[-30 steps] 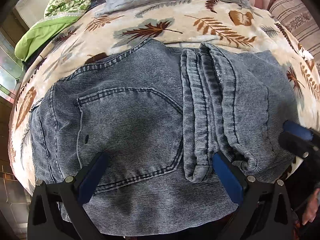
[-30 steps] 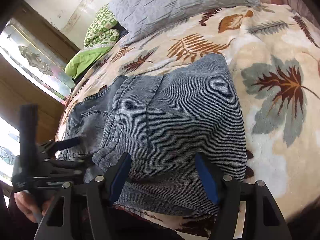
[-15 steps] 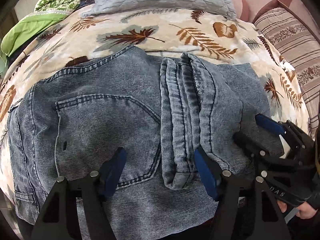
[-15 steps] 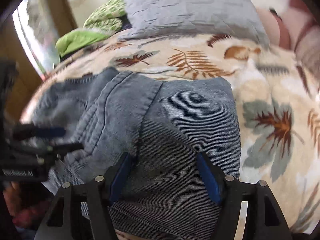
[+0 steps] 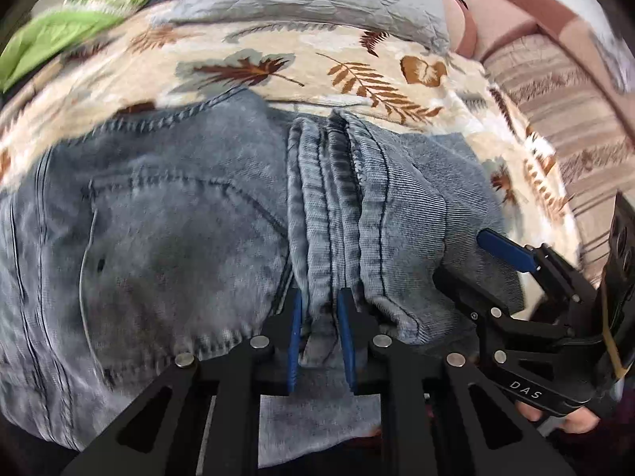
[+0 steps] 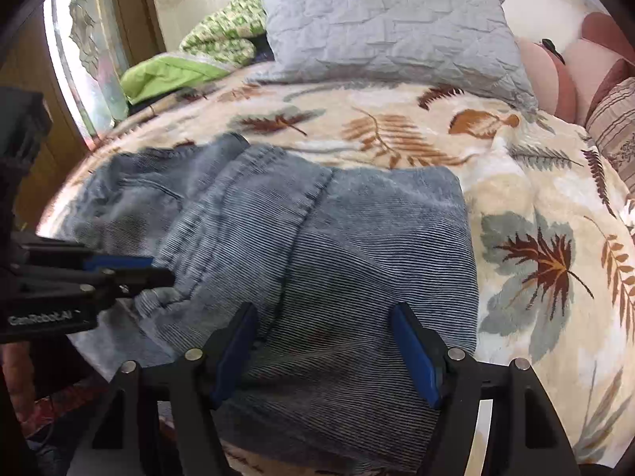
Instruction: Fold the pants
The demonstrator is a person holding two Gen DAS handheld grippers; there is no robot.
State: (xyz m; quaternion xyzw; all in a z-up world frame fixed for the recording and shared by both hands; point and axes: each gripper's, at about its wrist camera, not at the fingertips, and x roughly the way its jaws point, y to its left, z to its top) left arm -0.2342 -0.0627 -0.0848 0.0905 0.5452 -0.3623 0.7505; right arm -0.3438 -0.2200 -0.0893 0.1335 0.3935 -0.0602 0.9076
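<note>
Blue jeans (image 5: 166,238) lie folded on a leaf-print blanket (image 5: 278,71), back pocket up on the left, leg hems stacked in the middle. My left gripper (image 5: 319,337) is shut on the near end of the stacked leg hems (image 5: 317,238). My right gripper (image 6: 325,353) is open, its blue pads astride the near edge of the folded jeans (image 6: 337,246), with denim between them. The right gripper also shows in the left wrist view (image 5: 488,261), and the left one in the right wrist view (image 6: 131,269).
A grey quilted pillow (image 6: 389,27) and a green bundle (image 6: 206,51) lie at the head of the bed. Striped and pink cushions (image 5: 547,67) are at the right. A window and wooden frame (image 6: 91,51) stand at the left.
My left gripper has closed from wide open onto the stacked leg hems and shifted right. The right gripper has stayed open and swung to face the pillow.
</note>
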